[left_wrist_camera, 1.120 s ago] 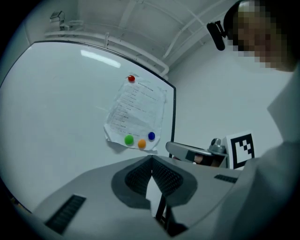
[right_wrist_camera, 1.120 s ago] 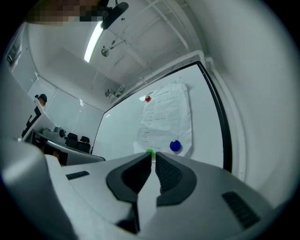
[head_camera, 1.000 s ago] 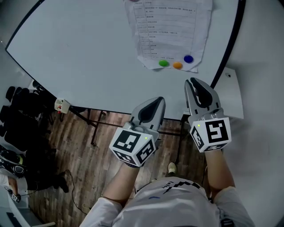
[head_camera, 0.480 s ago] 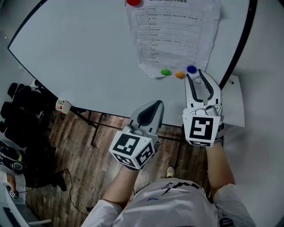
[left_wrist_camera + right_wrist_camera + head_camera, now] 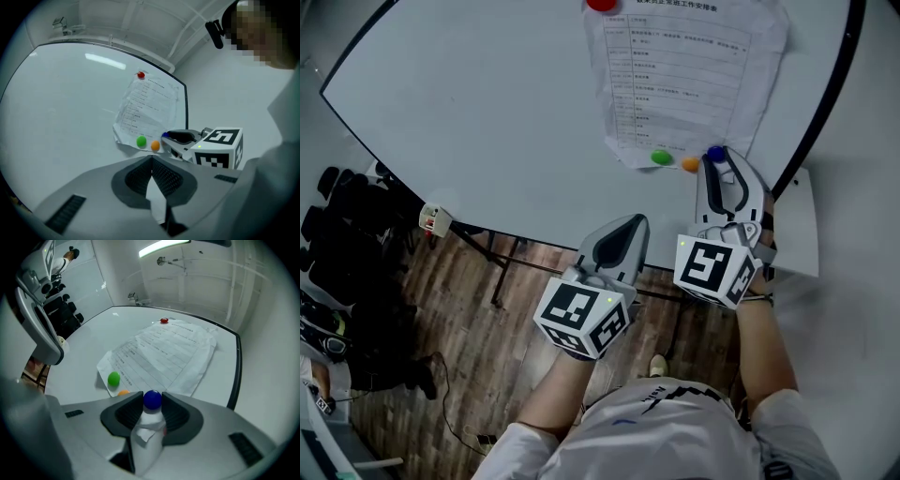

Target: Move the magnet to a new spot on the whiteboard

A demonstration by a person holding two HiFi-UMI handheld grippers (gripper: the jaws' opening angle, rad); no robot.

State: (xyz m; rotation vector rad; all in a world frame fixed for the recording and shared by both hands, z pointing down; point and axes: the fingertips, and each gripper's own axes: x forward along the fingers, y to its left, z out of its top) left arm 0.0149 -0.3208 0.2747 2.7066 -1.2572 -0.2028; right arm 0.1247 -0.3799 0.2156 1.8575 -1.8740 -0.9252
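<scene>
The blue magnet (image 5: 715, 153) sits at the lower right corner of a printed sheet (image 5: 684, 75) on the whiteboard (image 5: 487, 112). My right gripper (image 5: 722, 159) reaches onto the board there. Its jaws are opening, and in the right gripper view the blue magnet (image 5: 152, 399) lies right between the two tips of the right gripper (image 5: 152, 403). A green magnet (image 5: 113, 378) and an orange magnet (image 5: 123, 392) lie just left of it. My left gripper (image 5: 628, 223) hangs shut and empty below the board's lower edge; in its own view the left gripper (image 5: 152, 161) shows both jaws meeting.
A red magnet (image 5: 601, 4) pins the sheet's top. The board's black frame (image 5: 820, 94) runs close on the right, with a white panel (image 5: 797, 220) beyond. Black chairs (image 5: 347, 244) stand at left on the wooden floor, beside a small white box (image 5: 434, 219) and the stand's legs (image 5: 502, 267).
My right gripper moved forward from below the board up to the blue magnet, and its jaws spread so they now flank it. The left gripper barely shifted.
</scene>
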